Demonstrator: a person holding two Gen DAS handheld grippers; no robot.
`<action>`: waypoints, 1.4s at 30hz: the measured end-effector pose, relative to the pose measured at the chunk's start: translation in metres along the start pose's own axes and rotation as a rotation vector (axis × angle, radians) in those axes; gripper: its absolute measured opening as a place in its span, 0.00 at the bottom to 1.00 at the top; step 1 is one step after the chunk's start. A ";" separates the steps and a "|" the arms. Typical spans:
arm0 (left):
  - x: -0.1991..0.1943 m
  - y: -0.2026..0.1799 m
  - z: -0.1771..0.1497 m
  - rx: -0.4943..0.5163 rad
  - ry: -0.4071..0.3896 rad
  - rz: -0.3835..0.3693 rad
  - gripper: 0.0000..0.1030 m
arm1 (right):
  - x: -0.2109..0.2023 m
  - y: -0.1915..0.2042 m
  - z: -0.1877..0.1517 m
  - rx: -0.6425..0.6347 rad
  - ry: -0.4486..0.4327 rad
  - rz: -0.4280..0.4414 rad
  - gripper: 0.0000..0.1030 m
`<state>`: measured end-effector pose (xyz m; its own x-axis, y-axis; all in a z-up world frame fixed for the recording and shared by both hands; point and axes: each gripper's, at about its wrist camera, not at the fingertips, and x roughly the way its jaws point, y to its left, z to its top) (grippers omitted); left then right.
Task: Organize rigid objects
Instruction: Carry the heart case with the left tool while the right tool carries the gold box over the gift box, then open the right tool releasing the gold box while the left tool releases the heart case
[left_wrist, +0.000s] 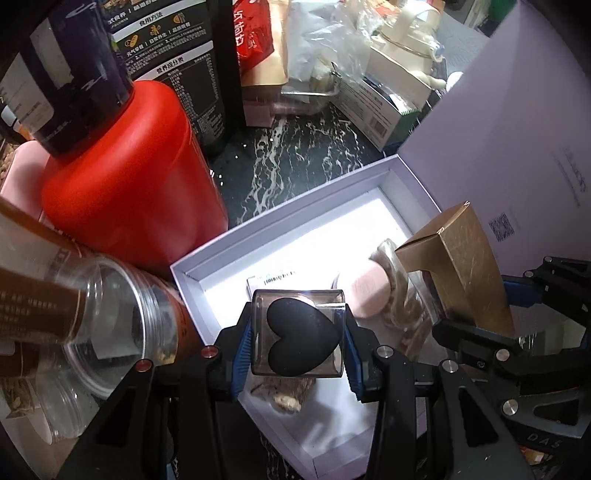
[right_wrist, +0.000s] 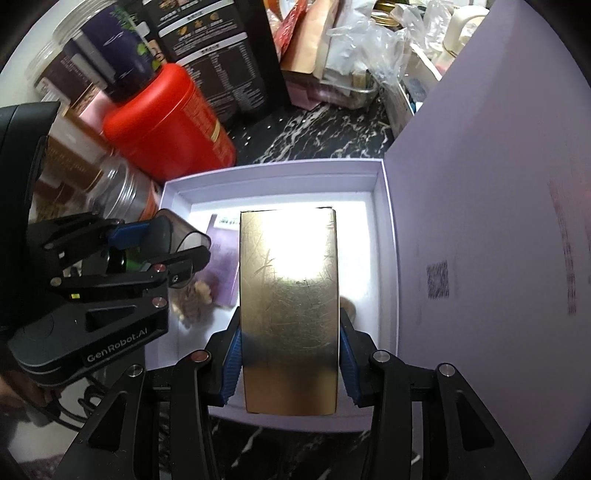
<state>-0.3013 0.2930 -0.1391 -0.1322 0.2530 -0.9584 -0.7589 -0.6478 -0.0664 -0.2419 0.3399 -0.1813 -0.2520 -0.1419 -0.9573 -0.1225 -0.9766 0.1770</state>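
The left tongs are clamped on a smoky clear case with a black heart on its face, blue pads pressing its two side walls. The right tongs are clamped on a gold box, gripped across its narrow width near the lower end. Both things hang above the open white box, which lies straight below the tongs on the dark marbled table.

The case looks like hard, smooth plastic: stiff and probably light, but slippery, so the flat side walls are the sound place to hold it. The gold box looks like thin glossy card, likely light and easy to dent, so a squeeze near a folded end should serve better than mid-panel.

Room is tight. The raised lid stands close on the right of the right tongs, a red canister and a clear jar crowd the left of the left tongs, and the two tongs hang near each other. Inside the tray a small purple carton and some blurred pinkish things already lie; the bare floor ahead of the tongs seems the freest spot
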 end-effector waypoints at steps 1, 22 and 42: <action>0.001 0.001 0.002 -0.003 -0.002 0.000 0.41 | 0.001 -0.001 0.003 0.005 -0.001 -0.001 0.43; 0.036 0.002 0.024 0.009 0.028 0.021 0.41 | 0.034 -0.015 0.031 0.051 0.001 -0.039 0.43; 0.053 0.009 0.008 -0.042 0.063 0.036 0.41 | 0.041 -0.013 0.030 -0.023 0.005 -0.079 0.47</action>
<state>-0.3201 0.3069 -0.1877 -0.1174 0.1841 -0.9759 -0.7266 -0.6858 -0.0420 -0.2796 0.3520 -0.2156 -0.2380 -0.0649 -0.9691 -0.1194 -0.9882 0.0955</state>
